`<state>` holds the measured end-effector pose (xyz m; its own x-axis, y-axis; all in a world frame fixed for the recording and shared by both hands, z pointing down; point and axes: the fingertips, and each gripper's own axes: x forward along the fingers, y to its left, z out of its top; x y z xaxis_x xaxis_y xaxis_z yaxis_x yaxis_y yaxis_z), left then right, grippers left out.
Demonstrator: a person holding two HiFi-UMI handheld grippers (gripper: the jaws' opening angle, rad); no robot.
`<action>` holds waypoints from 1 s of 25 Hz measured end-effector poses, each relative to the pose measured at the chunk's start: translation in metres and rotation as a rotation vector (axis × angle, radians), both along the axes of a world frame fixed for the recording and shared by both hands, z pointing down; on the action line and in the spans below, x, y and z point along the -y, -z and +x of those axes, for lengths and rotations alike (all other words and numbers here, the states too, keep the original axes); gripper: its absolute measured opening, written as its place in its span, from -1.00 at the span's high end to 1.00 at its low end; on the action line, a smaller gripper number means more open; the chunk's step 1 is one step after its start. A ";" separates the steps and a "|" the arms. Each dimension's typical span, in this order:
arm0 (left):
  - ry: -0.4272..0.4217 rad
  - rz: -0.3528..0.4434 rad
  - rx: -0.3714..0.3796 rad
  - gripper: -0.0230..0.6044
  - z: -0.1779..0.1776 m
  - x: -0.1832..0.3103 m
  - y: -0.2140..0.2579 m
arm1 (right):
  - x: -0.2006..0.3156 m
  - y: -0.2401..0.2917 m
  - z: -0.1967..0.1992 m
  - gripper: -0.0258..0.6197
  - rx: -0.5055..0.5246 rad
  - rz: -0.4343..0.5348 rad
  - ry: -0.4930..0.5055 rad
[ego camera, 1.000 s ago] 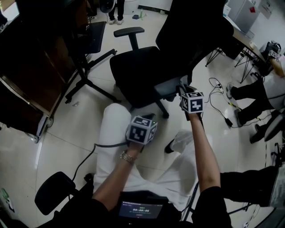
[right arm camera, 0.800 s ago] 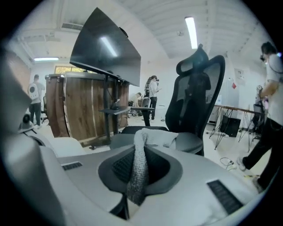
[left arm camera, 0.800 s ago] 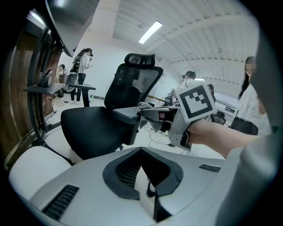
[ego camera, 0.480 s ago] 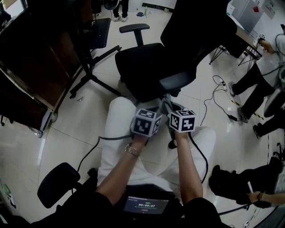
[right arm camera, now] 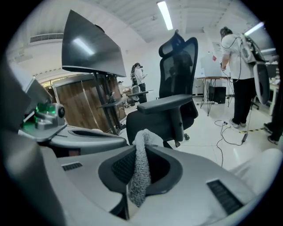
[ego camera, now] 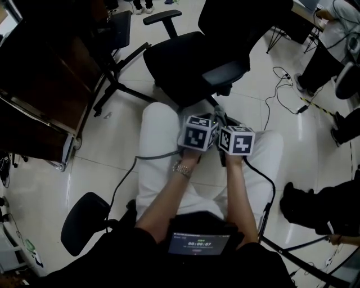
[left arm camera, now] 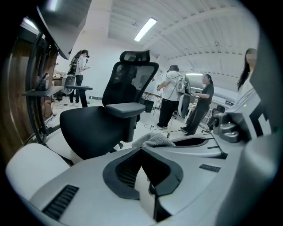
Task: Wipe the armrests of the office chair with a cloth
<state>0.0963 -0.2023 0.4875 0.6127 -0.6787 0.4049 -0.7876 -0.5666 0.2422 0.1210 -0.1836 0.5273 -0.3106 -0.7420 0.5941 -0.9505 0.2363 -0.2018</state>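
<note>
You've pulled the right claw (right arm camera: 139, 148), clenched on the grey cloth (right arm camera: 140, 176), off the near armrest (ego camera: 224, 72) to mid-frame beside your closed, empty left claw (left arm camera: 145, 170); far armrest (ego camera: 162, 17) likely next.

Gripper views bright: one ceiling strip light (left arm camera: 145, 29) high above the left gripper (left arm camera: 143, 159), another strip light (right arm camera: 166, 15) above the right gripper (right arm camera: 138, 170). Heavy fisheye bending, black corners — the grippers' own bodies close to the lens are soft. Head view dimmer, underexposed: office chair (ego camera: 180, 62) ahead of the grippers near-solid black, floor (ego camera: 95, 169) pale with a soft sheen.
</note>
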 end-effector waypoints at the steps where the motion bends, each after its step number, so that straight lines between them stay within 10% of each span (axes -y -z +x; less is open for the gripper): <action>1: -0.006 -0.001 0.001 0.92 0.003 -0.002 0.000 | -0.001 0.003 0.002 0.81 -0.005 0.007 -0.004; 25: -0.001 -0.011 0.018 0.92 0.000 -0.001 -0.003 | -0.001 0.009 0.003 0.81 -0.014 0.050 0.006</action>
<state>0.0965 -0.2015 0.4909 0.6061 -0.6734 0.4232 -0.7912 -0.5648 0.2344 0.1238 -0.1821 0.5179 -0.3077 -0.7686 0.5608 -0.9515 0.2519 -0.1768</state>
